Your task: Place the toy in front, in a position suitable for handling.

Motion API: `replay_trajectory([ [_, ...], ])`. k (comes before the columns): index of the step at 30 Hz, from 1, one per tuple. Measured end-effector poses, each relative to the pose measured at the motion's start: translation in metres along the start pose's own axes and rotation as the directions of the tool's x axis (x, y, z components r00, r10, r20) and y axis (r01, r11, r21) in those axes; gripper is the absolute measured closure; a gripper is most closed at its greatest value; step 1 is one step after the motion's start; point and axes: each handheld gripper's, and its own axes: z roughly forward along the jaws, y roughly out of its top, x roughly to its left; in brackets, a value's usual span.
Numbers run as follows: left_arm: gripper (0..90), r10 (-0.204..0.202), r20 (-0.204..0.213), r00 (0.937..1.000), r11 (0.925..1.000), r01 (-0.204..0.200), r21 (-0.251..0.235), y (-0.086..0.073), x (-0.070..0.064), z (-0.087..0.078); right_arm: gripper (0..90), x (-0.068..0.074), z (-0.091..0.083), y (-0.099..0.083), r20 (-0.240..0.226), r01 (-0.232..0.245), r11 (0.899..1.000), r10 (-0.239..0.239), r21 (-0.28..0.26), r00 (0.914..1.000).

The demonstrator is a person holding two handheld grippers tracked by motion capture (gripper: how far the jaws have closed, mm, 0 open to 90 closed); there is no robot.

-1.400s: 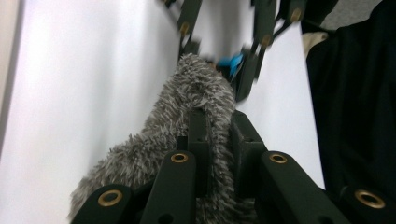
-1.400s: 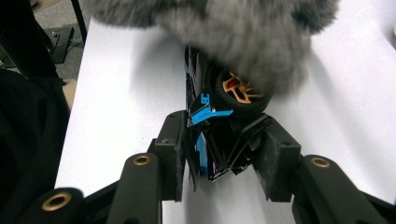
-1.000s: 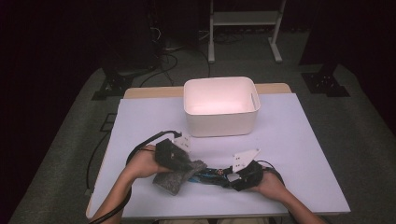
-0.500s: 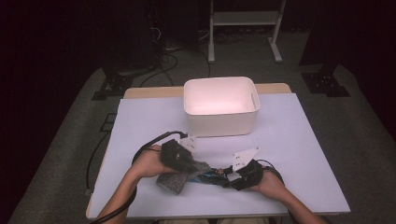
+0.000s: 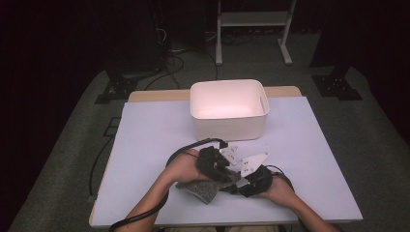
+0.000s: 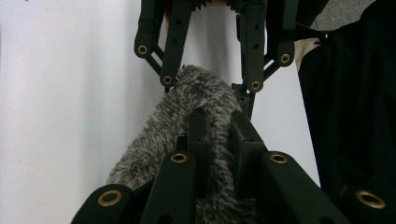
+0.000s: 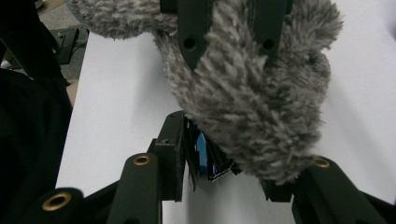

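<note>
A grey fuzzy cloth (image 5: 200,189) lies near the table's front edge between the person's two hands. My left gripper (image 5: 220,174) is shut on it; in the left gripper view the black jaws (image 6: 217,121) pinch the pile of the cloth (image 6: 159,135). My right gripper (image 5: 238,186) meets it from the opposite side, and its jaws (image 7: 229,158) close around the cloth's (image 7: 252,102) lower end. A small blue tag (image 7: 201,149) sits against the inner pad there. The two grippers almost touch.
A white plastic tub (image 5: 229,125) stands open at the back middle of the pale tabletop (image 5: 145,145), with bare table between it and the hands. Black cables loop behind both grippers. Dark floor surrounds the table.
The left hand and its gripper have shifted right, closer to the right gripper, and the cloth moved with them. The right hand has hardly moved.
</note>
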Motion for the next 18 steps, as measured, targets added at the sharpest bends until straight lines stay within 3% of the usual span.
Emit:
replay_trajectory([
  [3, 80.4, -0.006, -0.012, 0.9999, 0.9999, 0.007, 0.012, -0.007, 0.001, -0.005, 57.1, 0.001, 0.000, 0.001, 0.003, 0.003, 1.000, -0.003, 0.006, 1.0000],
  [9, 80.3, -0.071, -0.051, 0.9962, 0.9972, 0.072, 0.020, -0.036, 0.002, -0.024, 57.2, 0.001, -0.001, 0.002, 0.004, 0.017, 1.000, -0.017, 0.014, 0.9998],
  [14, 79.7, -0.125, -0.091, 0.9879, 0.9916, 0.128, 0.020, -0.060, 0.003, -0.043, 57.2, -0.001, -0.001, 0.004, -0.003, 0.028, 0.999, -0.028, 0.030, 0.9996],
  [18, 79.7, -0.157, -0.097, 0.9828, 0.9873, 0.159, 0.008, -0.073, 0.005, -0.049, 57.0, -0.004, -0.004, 0.005, 0.003, 0.045, 0.998, -0.045, 0.050, 0.9990],
])
